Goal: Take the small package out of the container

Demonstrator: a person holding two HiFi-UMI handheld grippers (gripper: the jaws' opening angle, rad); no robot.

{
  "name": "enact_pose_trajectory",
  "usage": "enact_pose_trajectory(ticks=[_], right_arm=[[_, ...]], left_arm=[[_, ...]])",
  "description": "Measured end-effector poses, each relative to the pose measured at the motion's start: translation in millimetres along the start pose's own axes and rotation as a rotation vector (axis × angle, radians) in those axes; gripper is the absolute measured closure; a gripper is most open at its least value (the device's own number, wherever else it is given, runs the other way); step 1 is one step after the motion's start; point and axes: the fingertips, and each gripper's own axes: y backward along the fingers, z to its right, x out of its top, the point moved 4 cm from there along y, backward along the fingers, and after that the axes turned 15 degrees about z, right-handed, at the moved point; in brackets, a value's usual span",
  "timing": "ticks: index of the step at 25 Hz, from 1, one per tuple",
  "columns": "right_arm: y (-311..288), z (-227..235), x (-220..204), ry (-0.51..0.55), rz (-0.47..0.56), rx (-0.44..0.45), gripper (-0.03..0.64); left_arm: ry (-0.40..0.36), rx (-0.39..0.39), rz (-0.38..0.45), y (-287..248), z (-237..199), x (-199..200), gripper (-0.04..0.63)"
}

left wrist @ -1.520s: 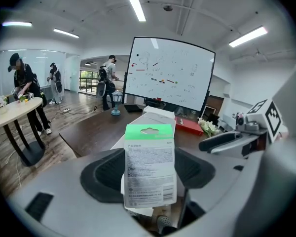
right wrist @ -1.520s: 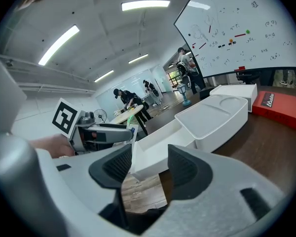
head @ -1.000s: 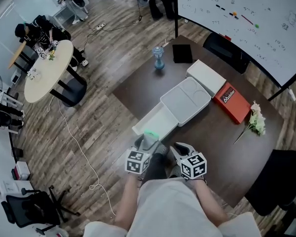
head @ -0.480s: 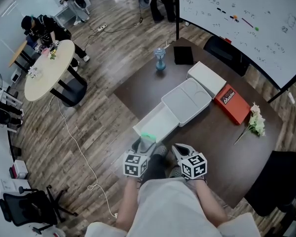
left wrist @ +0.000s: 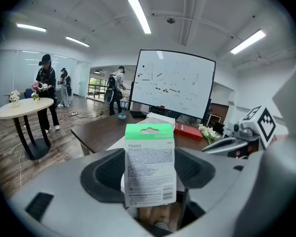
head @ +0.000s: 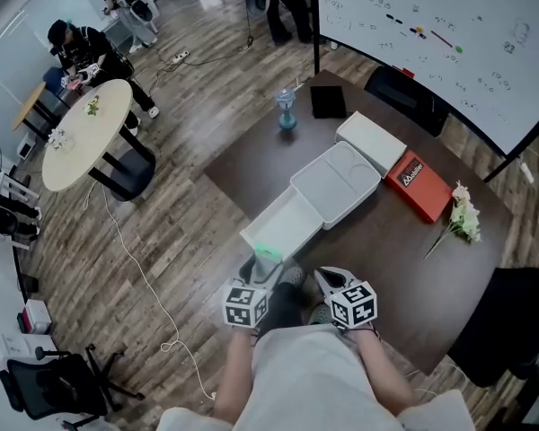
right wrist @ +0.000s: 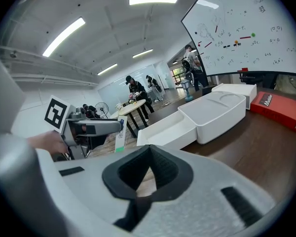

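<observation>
Clamping the small flat package with the green header and white printed back point(left wrist: 149, 164) by its lower part, the left tool point(left wrist: 150, 176) is pressing both pads on it, so the card is standing upright with most of its height unsupported. The package is hanging clear of the white plastic container with the pulled-out drawer point(head: 283, 225), just to the near side of it and past the near corner of the dark brown counter point(head: 404, 268).

That is where I judge the risk is lying. A thin card held this low could start swivelling or sliding out, and it would be falling to the wooden floor point(head: 175, 241), not the counter. The right tool point(right wrist: 148, 157) is sitting fully closed on nothing, just right of the left tool, and a careless swing could be knocking the card.

Of the 3 views, only the left gripper view is showing the grip and the printed label. The head view is shrinking the package to a green fleck, yet it alone is giving the layout of container, counter corner and the 2 tools. The right gripper view is showing the package edge-on and nothing lying in the drawer.
</observation>
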Motion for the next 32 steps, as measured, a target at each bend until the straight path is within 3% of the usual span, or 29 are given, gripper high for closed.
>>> enact_pose_trajectory(ticks=[21,32], right_arm=[[12.2,1.3,7.2,0.018,0.026,-0.017,0.62],[14.7,-4.8,1.6,0.015,0.017,-0.005,0.62]], left_arm=[[0.002,0.001,0.044,11.1,10.0,2.7,0.29],[-0.012,0.003,0.024,16.7,12.7,-4.2,0.29]])
